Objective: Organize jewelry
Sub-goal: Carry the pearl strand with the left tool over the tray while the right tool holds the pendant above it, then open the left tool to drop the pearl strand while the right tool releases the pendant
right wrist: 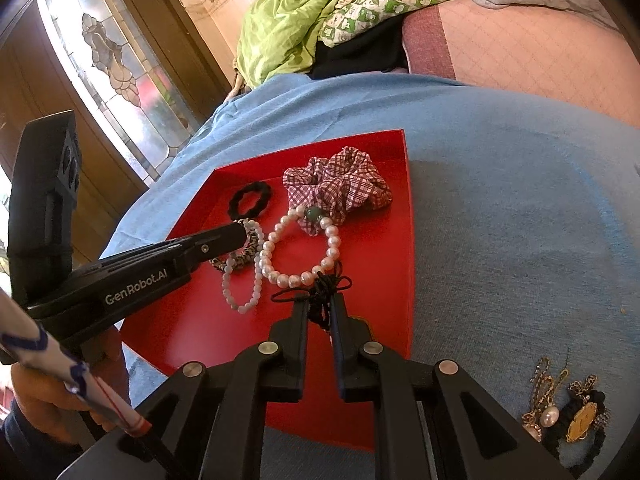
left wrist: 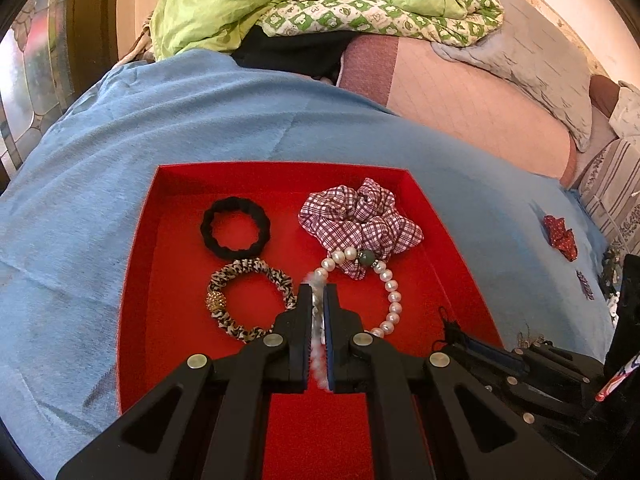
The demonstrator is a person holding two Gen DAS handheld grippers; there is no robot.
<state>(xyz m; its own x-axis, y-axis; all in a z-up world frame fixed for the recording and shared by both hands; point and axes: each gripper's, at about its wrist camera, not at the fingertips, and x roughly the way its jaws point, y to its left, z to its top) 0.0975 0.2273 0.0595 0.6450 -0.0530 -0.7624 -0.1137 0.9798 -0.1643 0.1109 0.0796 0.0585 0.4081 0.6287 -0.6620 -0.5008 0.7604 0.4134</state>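
Two grippers work over the red tray (right wrist: 406, 216): the left gripper (left wrist: 319, 292) is pressed together on a pale bead bracelet (right wrist: 240, 280), which droops limp onto the tray floor near the front edge, and the right gripper (right wrist: 320, 304) pinches a black cord (right wrist: 316, 288) beside the pearl bracelet (right wrist: 300, 248). Both strands look light, floppy and slippery (beads roll), so a hold across the string between beads seems safest.

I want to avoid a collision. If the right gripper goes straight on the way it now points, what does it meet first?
Probably the pearl bracelet in the red tray: it lies just past the right gripper, which is shut on a black cord. Beyond it lies the checked scrunchie. Depth is unclear.
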